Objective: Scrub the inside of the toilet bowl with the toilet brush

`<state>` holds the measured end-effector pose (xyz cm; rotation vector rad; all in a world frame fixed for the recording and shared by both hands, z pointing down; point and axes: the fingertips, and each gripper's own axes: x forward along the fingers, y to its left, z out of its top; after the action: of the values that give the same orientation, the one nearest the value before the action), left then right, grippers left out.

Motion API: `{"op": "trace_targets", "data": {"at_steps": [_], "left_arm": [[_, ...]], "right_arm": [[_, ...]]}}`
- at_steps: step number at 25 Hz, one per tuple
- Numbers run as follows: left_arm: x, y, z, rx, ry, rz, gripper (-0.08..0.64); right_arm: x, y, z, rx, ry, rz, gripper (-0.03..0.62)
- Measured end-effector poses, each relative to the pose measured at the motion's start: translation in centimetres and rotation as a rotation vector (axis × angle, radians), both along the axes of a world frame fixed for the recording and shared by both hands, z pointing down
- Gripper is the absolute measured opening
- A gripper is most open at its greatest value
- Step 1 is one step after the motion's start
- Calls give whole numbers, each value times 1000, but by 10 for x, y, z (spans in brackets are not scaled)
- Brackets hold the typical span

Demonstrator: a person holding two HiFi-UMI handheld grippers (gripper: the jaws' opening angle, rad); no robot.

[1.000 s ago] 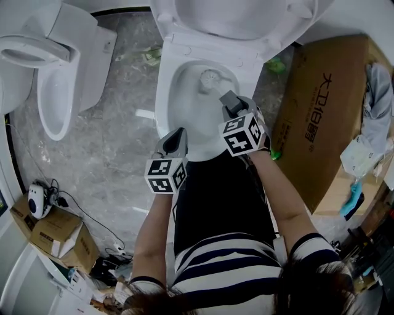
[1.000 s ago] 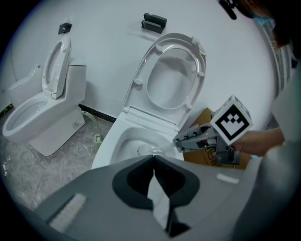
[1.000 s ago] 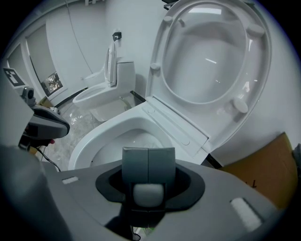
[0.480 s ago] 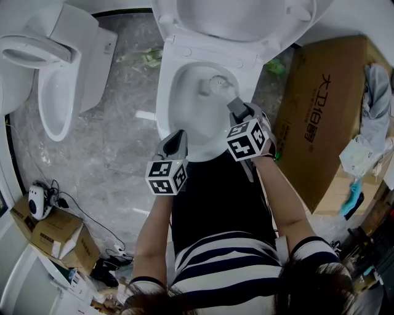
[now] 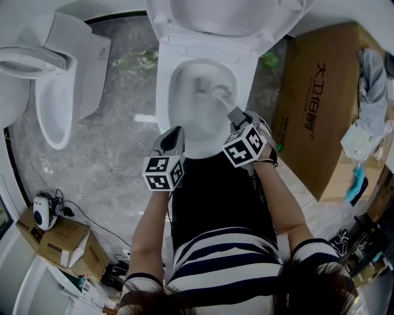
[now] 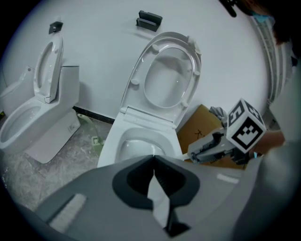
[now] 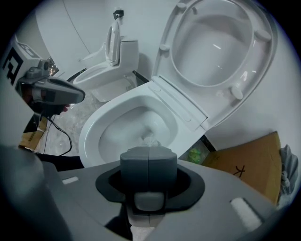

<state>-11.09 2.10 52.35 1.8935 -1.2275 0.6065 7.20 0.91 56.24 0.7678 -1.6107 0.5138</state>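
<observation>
The white toilet bowl (image 5: pixel 167 92) stands open at the top centre of the head view, lid (image 5: pixel 228 15) raised. The toilet brush head (image 5: pixel 219 93) is inside the bowl, against its right inner wall. My right gripper (image 5: pixel 234 114) is shut on the brush handle just above the bowl's near right rim. In the right gripper view the bristles (image 7: pixel 149 139) show low in the bowl (image 7: pixel 94 136) beyond the shut right gripper (image 7: pixel 148 153). My left gripper (image 5: pixel 174 133) hovers shut and empty over the near left rim; the left gripper (image 6: pixel 154 157) looks at the bowl (image 6: pixel 110 146).
A second toilet (image 5: pixel 55 92) stands to the left on the marbled floor. A large cardboard box (image 5: pixel 320 104) lies close to the right of the bowl, with cloth on it. Small boxes and cables (image 5: pixel 61 237) sit at lower left. The person's legs stand right before the bowl.
The brush head has slid from the back middle of the bowl toward its right wall, with the right gripper following slightly. The left gripper has barely moved.
</observation>
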Motion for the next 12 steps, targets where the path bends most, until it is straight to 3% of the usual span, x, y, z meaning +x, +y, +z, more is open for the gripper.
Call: {"op": "trace_targets", "data": {"at_steps": [12], "left_arm": [[-9,20,5,-35,9,23,0]], "right_arm": [[-14,52,-2,-98,-11,-52,170]]}}
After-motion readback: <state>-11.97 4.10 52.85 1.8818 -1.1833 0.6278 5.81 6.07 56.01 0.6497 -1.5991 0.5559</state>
